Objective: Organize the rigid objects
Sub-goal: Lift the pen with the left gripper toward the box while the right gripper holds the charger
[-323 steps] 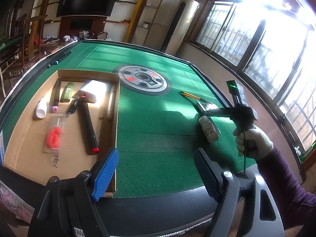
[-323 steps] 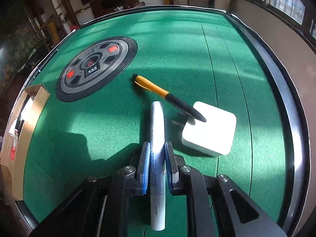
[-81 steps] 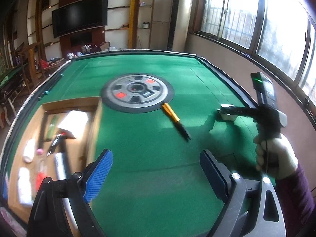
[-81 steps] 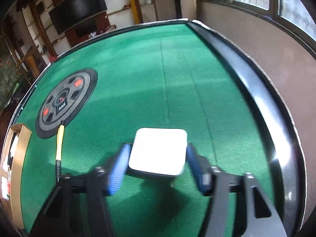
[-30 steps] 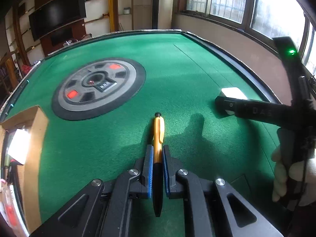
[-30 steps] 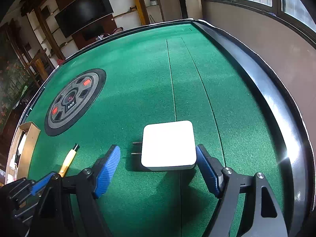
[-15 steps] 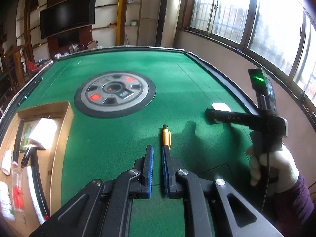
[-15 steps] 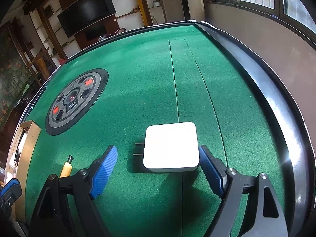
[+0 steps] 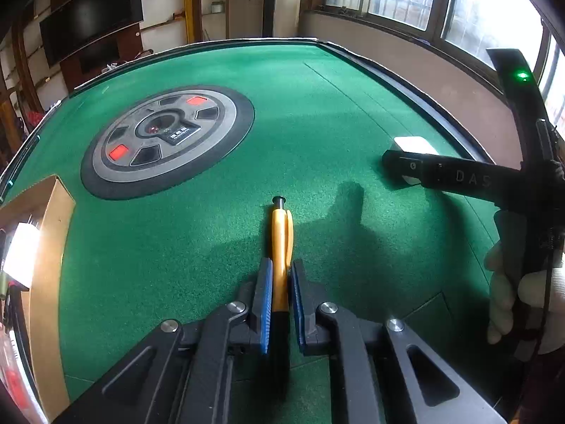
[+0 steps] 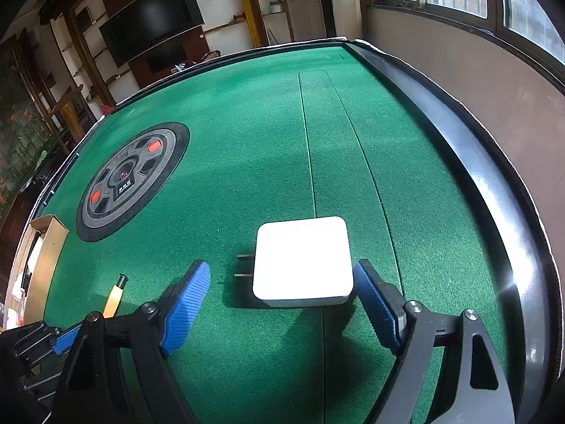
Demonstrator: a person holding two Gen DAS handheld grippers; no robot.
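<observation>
An orange pen (image 9: 280, 236) with a black tip points away from me over the green felt. My left gripper (image 9: 281, 275) is shut on its rear half, the blue pads pressing both sides. The pen (image 10: 114, 298) and the left gripper (image 10: 53, 344) also show at the lower left of the right wrist view. A white square charger (image 10: 302, 258) lies flat on the felt with its prongs pointing left. My right gripper (image 10: 280, 268) stands open around it; the left pad is well clear and the right pad is close to the charger's corner. The right gripper (image 9: 406, 169), held by a gloved hand, reaches over the charger (image 9: 413, 143).
A cardboard box (image 9: 46, 247) with sorted items sits at the table's left edge. A round grey control disc (image 9: 169, 137) with red buttons fills the table centre. The black table rim (image 10: 494, 219) runs along the right, close to the charger.
Half a second ago the left gripper was higher and farther back; now it is low over the felt again with the pen deep between its pads. The right gripper and charger have not moved.
</observation>
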